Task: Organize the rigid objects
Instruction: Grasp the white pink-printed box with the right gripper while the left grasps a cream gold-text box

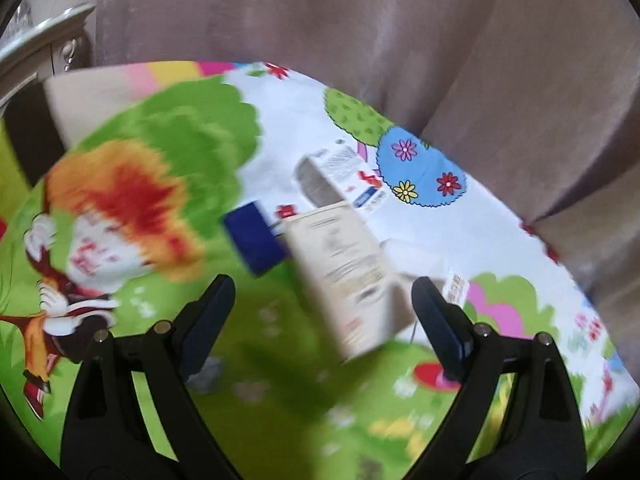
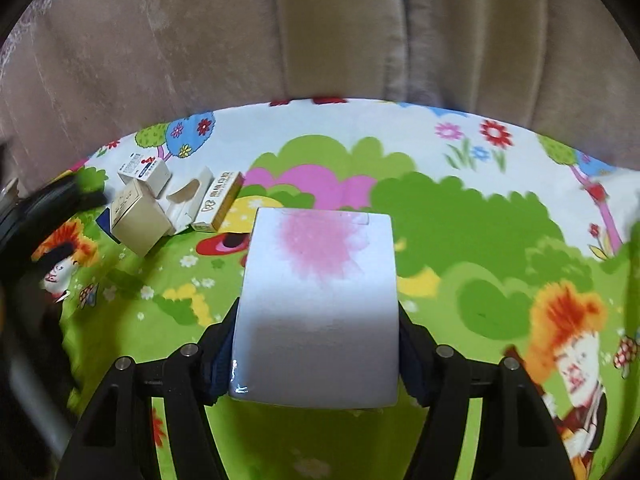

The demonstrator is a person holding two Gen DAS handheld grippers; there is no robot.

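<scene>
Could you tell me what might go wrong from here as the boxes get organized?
1. The right tongs grip only the near end of the white box with the pink flower; most of it overhangs, so it could tip or slip.
2. The small boxes sit crowded together, one open carton among them; adding another could knock them.
3. The left tongs, open and empty, hang close to the cream box and may bump it.

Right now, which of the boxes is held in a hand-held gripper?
The white box with the pink flower, between the right hand-held gripper fingers; the other boxes lie grouped on the cloth.
</scene>
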